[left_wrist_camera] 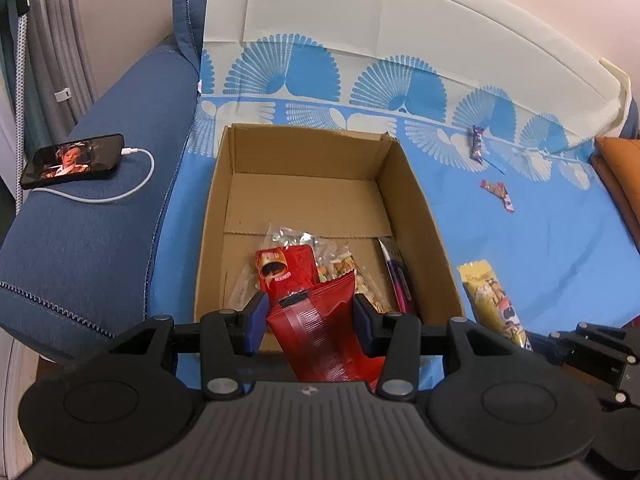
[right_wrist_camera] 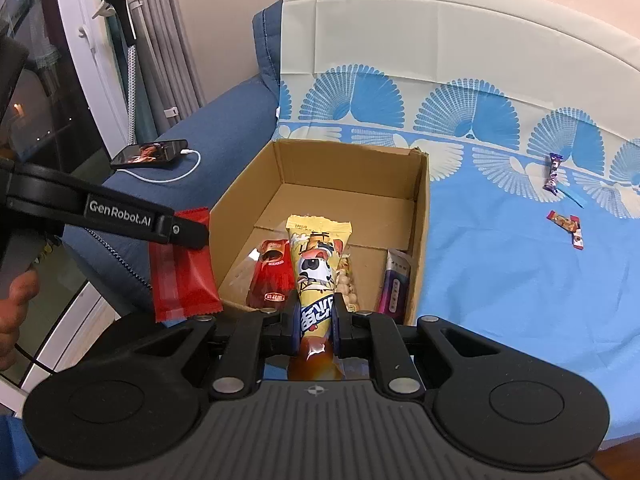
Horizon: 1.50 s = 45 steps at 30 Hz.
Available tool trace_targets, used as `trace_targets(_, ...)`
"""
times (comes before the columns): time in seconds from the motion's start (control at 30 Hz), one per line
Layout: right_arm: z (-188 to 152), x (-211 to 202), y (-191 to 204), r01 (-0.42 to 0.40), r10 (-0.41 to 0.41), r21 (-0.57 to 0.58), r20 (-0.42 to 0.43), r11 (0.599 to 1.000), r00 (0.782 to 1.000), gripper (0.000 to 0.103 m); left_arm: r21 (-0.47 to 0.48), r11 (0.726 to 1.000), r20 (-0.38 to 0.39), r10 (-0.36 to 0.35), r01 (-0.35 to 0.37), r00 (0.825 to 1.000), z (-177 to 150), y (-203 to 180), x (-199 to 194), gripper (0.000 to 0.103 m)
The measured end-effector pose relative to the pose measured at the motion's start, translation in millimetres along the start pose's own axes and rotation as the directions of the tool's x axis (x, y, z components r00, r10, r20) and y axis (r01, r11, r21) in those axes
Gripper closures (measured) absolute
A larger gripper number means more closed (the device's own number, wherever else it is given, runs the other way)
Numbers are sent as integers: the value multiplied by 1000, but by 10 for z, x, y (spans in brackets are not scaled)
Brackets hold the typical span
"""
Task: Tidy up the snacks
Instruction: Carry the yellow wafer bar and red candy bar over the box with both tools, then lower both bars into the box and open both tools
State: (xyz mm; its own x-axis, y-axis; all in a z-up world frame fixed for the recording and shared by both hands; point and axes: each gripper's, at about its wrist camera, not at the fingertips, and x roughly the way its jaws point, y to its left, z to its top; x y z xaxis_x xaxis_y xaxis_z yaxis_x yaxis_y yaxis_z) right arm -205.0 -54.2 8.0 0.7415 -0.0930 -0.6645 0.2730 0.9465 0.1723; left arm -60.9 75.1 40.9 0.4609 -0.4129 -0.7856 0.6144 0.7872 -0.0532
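Clamped between the blue pads of my left gripper [left_wrist_camera: 310, 316], a red snack packet [left_wrist_camera: 320, 320] hangs over the near wall of the cardboard box [left_wrist_camera: 404, 184], its long axis running away from the camera toward the box interior; from the right wrist view the same red snack packet [right_wrist_camera: 180, 268] sits at the box's left outer corner, held from above with its crimped lower edge pointing down. My right gripper [right_wrist_camera: 316, 320] pinches a yellow cartoon-printed snack packet [right_wrist_camera: 316, 264] near its narrow lower end, the packet standing lengthwise away from the lens with its wider crimped top pointing toward the far wall of the box. From the left wrist view, that yellow cartoon-printed snack packet [left_wrist_camera: 494, 304] appears just right of the box, over the blue patterned sheet [left_wrist_camera: 540, 248].

Inside the box, at its near end, lie a second red packet [right_wrist_camera: 272, 276], a clear bag of nuts [left_wrist_camera: 332, 256] and a purple packet [right_wrist_camera: 394, 284] leaning along the right wall, its long axis pointing front to back. Two small wrapped candies remain out on the sheet, well apart from the box: a purple-wrapped candy [right_wrist_camera: 554, 172] and a red-wrapped candy [right_wrist_camera: 566, 228]. A phone [left_wrist_camera: 72, 160] with a lit screen charges on the blue sofa arm [left_wrist_camera: 100, 240], its white cable [left_wrist_camera: 140, 176] looping beside it.
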Motion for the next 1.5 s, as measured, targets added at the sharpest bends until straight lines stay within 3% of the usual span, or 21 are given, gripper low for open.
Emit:
trace_targets(0.73, 396, 752, -142, -9, 10, 24, -50, 1000, 999, 88, -33, 999, -20, -14, 13, 1000, 595, 46, 634, 53)
trace_targets(1.5, 514, 1468, -221, -17, 22, 37, -138, 999, 990, 87, -31, 999, -103, 16, -20, 995, 752, 171, 1385, 53)
